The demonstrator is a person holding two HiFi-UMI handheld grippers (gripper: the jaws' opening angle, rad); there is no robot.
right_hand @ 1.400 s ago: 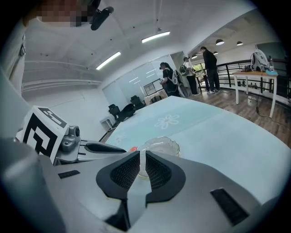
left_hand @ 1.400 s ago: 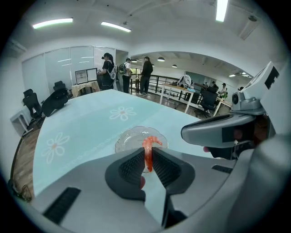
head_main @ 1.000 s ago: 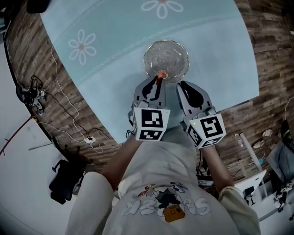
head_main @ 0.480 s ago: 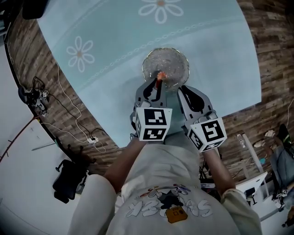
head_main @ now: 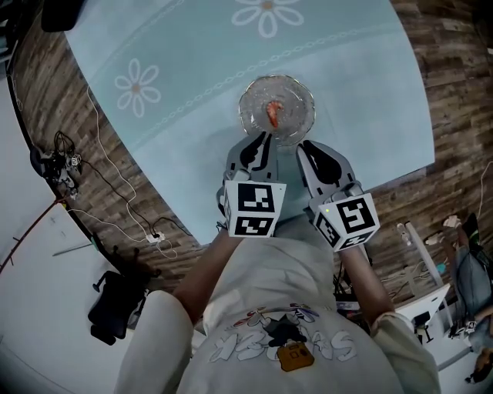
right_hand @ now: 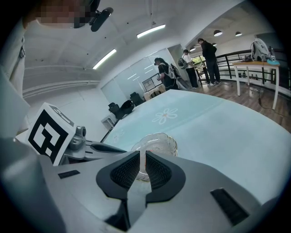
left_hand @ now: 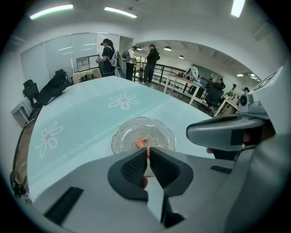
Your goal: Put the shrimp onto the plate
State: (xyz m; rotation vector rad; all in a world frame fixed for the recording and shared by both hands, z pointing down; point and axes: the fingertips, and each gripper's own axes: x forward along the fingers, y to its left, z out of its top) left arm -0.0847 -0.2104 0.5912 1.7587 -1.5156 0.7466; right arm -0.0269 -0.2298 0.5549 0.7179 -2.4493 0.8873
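Our shrimp (head_main: 273, 114) lies lengthwise on the glass plate (head_main: 302, 94), straight ahead of our nearer left hand-held gripper (head_main: 264, 138), which is clenched and empty.

A wood-plank floor (head_main: 454, 92) surrounds the pale blue flowered tablecloth (head_main: 192, 69); strip lights (left_hand: 51, 10) line the white ceiling (left_hand: 182, 22).

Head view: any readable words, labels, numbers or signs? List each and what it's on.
Shirt print: big stylised letters around a cartoon figure, upside down and creased; not readable.
Left marker cube: black-and-white square code, no words.
Right marker cube: the same kind of code, no words.
Tablecloth: flower pattern only, no text.
Plate: no text.
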